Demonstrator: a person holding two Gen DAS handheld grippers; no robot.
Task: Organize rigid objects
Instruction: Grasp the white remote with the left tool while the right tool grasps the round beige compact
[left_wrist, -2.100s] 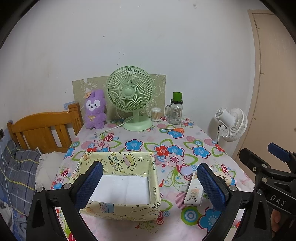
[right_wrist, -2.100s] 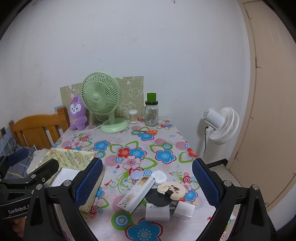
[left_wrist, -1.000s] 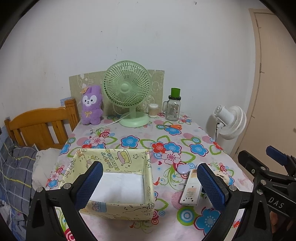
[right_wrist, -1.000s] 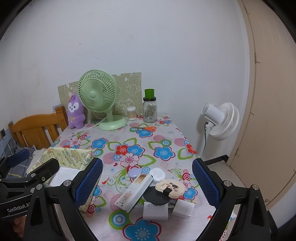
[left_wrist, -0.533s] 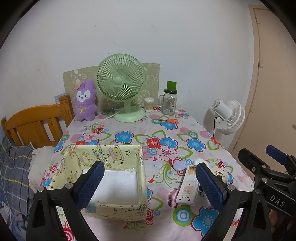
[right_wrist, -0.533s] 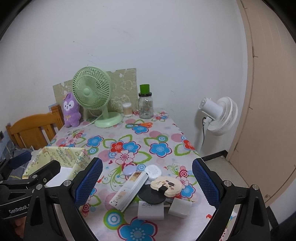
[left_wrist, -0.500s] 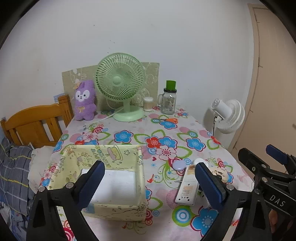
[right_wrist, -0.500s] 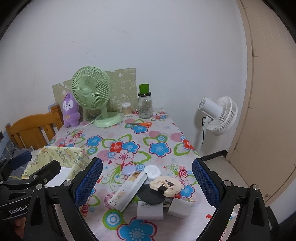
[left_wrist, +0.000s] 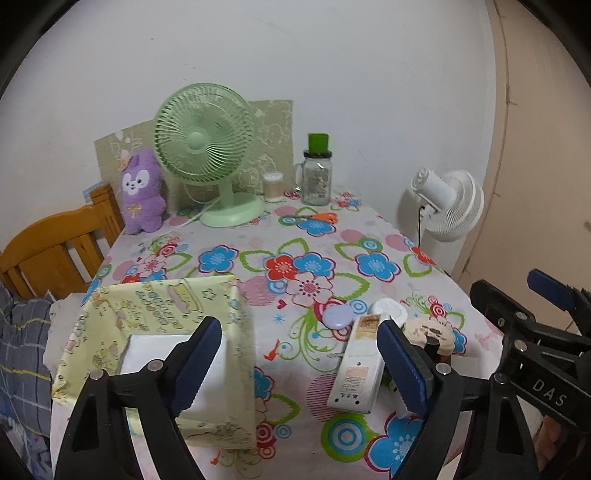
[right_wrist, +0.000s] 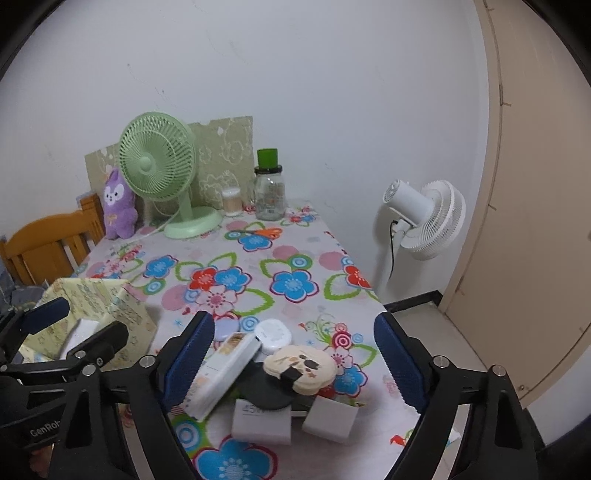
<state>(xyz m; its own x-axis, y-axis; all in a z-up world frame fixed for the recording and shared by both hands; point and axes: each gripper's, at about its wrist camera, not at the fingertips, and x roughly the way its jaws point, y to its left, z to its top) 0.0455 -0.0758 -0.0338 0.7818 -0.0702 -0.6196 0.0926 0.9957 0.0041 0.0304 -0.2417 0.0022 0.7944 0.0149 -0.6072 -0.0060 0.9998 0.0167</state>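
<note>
**Inspector A:** Step in hand, as I judge it: approach to the first pick. The rigid items sit in a heap at the near right of the table (right_wrist: 295, 236): a long white remote (right_wrist: 225, 369), a cream disc with a black clip (right_wrist: 301, 363), a white oval case (right_wrist: 273, 334), a lilac disc (right_wrist: 227, 328), a black pad and two white charger blocks (right_wrist: 262, 417). The yellow patterned box (left_wrist: 162, 314) stands well apart, to the left, with only a white lining showing inside.

**Inspector B:** Recommendation?

**A:** Take the uppermost piece first; the remote leans on the pile and the cream disc overlaps the black pad, so pulling a lower piece would likely scatter the rest. Grip the remote across its narrow width.

**B:** Jaws?

**A:** The right gripper (right_wrist: 293, 363) is wide but closing, framing the heap, pads touching nothing. The left gripper (left_wrist: 299, 367) likewise, wide and closing, empty, between box and remote.
</note>
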